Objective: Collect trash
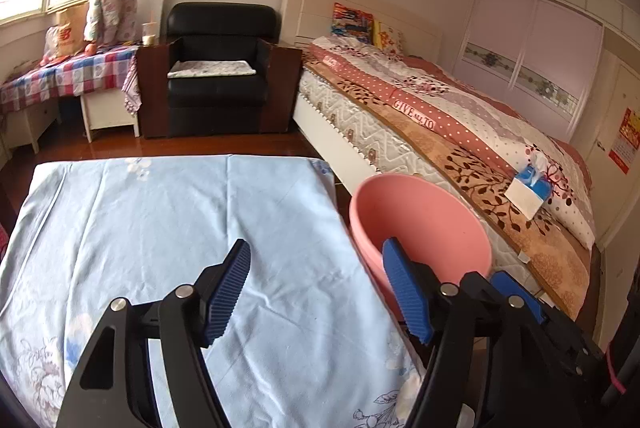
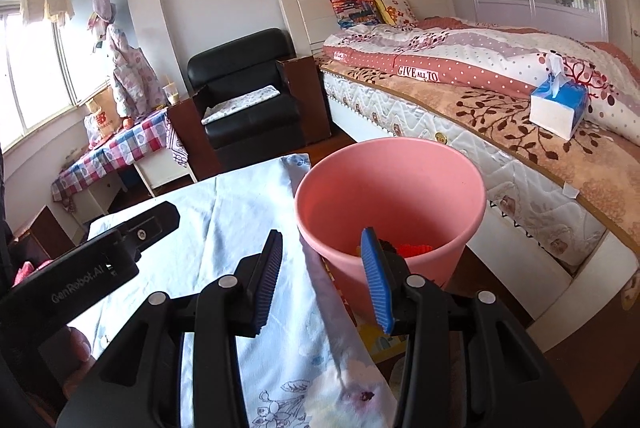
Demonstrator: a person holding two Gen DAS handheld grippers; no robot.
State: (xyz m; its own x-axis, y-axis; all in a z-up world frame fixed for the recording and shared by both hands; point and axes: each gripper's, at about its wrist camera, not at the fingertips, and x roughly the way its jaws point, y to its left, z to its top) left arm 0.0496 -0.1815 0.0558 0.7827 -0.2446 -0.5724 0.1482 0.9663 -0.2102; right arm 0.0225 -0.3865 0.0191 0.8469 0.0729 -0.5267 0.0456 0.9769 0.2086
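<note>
Blue floral tablecloth [image 1: 180,228] beside pink bin [image 2: 390,196], bed [image 2: 500,132] behind.

Bin [image 2: 390,204] btwn table [image 2: 248,212] & bed [image 2: 520,156], trash [image 2: 412,249] inside

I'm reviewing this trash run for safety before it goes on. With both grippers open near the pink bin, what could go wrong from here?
1. The pink bin stands right beside the edge of the table's blue cloth; the right gripper sits low near its rim and could knock it over, spilling the red pieces inside.
2. The left gripper is close alongside, so the two might collide.
3. The cloth hangs loose at that edge; fingers could snag it.
</note>
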